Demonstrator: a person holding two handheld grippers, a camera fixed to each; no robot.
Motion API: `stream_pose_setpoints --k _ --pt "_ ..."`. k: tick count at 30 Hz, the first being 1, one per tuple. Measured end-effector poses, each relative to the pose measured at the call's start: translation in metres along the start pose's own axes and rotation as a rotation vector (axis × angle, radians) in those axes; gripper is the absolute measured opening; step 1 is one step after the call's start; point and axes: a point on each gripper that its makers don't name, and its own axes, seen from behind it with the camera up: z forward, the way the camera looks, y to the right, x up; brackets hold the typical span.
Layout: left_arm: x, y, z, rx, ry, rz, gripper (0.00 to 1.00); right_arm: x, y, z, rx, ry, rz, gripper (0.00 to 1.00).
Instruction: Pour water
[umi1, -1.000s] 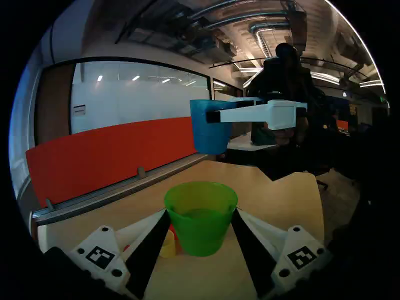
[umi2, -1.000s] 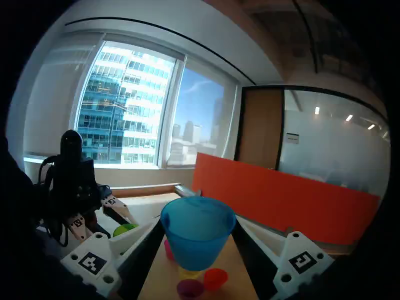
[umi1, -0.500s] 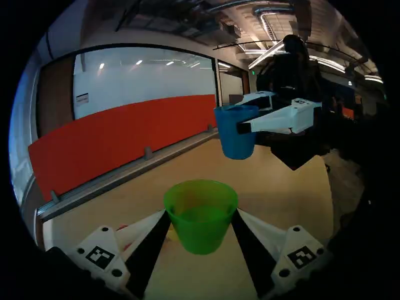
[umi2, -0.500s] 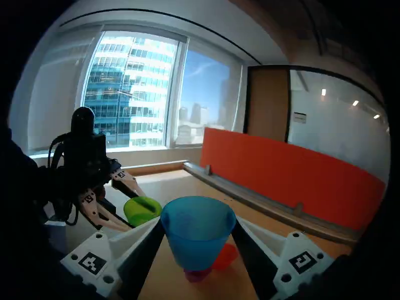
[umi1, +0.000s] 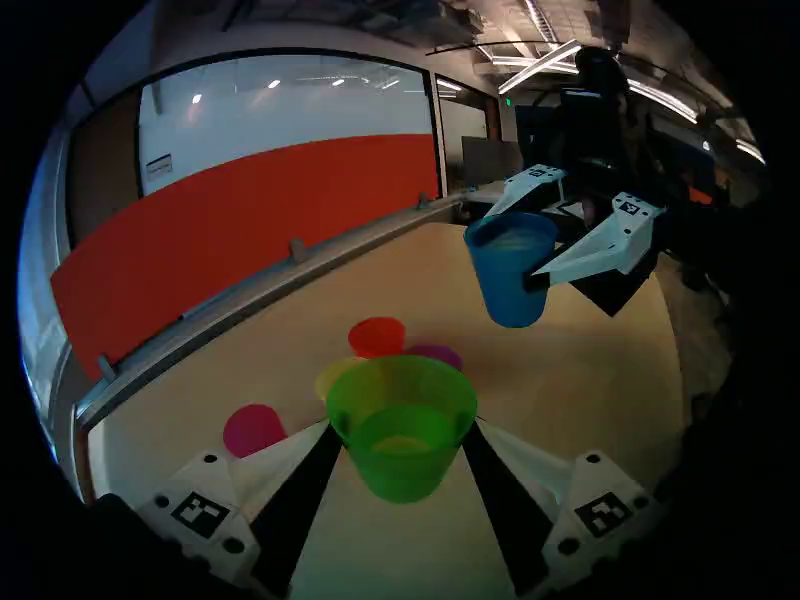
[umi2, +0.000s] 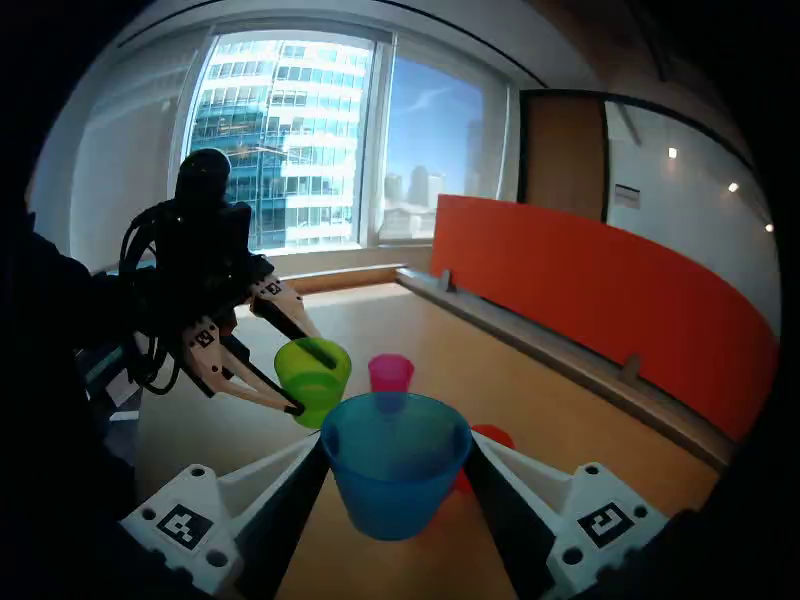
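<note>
My left gripper (umi1: 402, 445) is shut on a green cup (umi1: 402, 425) that holds some liquid, held upright above the wooden table (umi1: 560, 360). The right gripper (umi2: 396, 480) is shut on a blue cup (umi2: 396, 475), also upright. In the left gripper view the blue cup (umi1: 510, 268) hangs ahead and to the right, gripped by the right gripper (umi1: 525, 255). In the right gripper view the green cup (umi2: 313, 378) sits to the left in the left gripper (umi2: 300, 385).
Small cups stand on the table: pink (umi1: 253, 428), red (umi1: 377, 335), yellow (umi1: 335, 376) and purple (umi1: 437, 354). In the right gripper view a pink cup (umi2: 390, 375) and a red cup (umi2: 490, 438) show. An orange partition (umi1: 230, 215) with a rail runs along the table's far edge.
Both views have tipped downward, bringing the table and small cups into sight. The blue cup has moved lower and to the right in the left gripper view; both cups stay gripped.
</note>
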Motion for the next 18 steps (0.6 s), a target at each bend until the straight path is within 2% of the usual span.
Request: stream_pose_setpoints --k 8,18 --pt "-0.024 -0.001 0.014 -0.018 -0.07 0.002 0.83 -0.033 -0.008 0.012 0.049 -0.062 0.017 0.91" --pt "-0.054 -0.003 0.031 -0.038 -0.153 0.018 0.83 -0.071 -0.019 0.023 0.092 -0.141 0.009 0.91"
